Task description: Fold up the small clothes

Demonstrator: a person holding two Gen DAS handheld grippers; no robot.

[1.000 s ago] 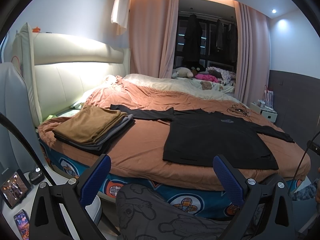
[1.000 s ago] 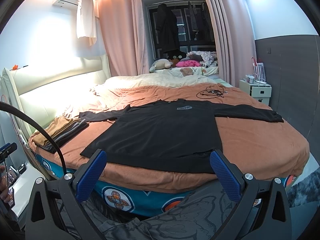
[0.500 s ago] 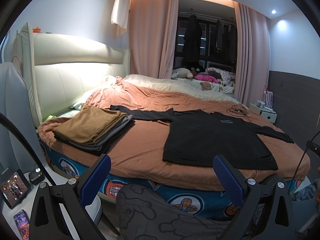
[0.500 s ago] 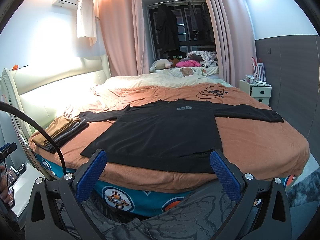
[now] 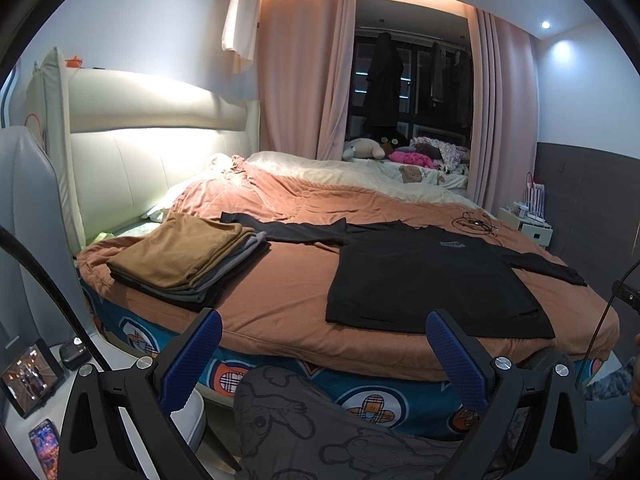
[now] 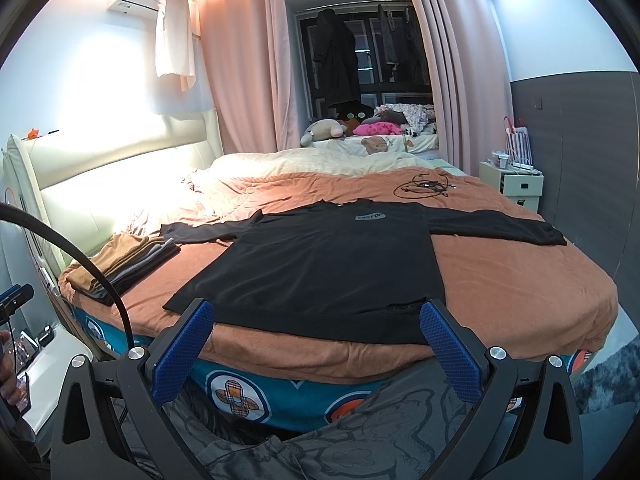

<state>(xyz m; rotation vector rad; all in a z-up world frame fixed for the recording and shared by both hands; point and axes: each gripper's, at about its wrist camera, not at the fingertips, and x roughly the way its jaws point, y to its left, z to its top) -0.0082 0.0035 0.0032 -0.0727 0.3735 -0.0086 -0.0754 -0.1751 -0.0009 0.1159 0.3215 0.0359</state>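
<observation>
Laundry is partly done, judging by the layout: a stack of folded clothes (image 5: 188,258) (tan on top, grey and dark layers under it) sits at the near corner of the bed toward the headboard, while a black long-sleeved shirt (image 6: 332,264) lies spread flat on the rust-orange bedspread (image 6: 516,280), both sleeves stretched out sideways, hem toward the near edge and a small grey logo by the collar. Nothing on it is folded yet, so the step in hand looks like the start of folding this garment.

Both claws hang short of the mattress, above the person's patterned grey trousers (image 5: 320,428). The left gripper (image 5: 324,358) has its blue pads spread wide and holds nothing; the right gripper (image 6: 316,346) is likewise spread and empty, its pads lined up roughly with the shirt's hem.

A sensible next move would be reaching forward to pinch a sleeve or a hem corner, taking only the shirt fabric and not the bedspread beneath. A tangle of black cable (image 6: 424,187) lies beyond the collar, apart from the shirt.
</observation>
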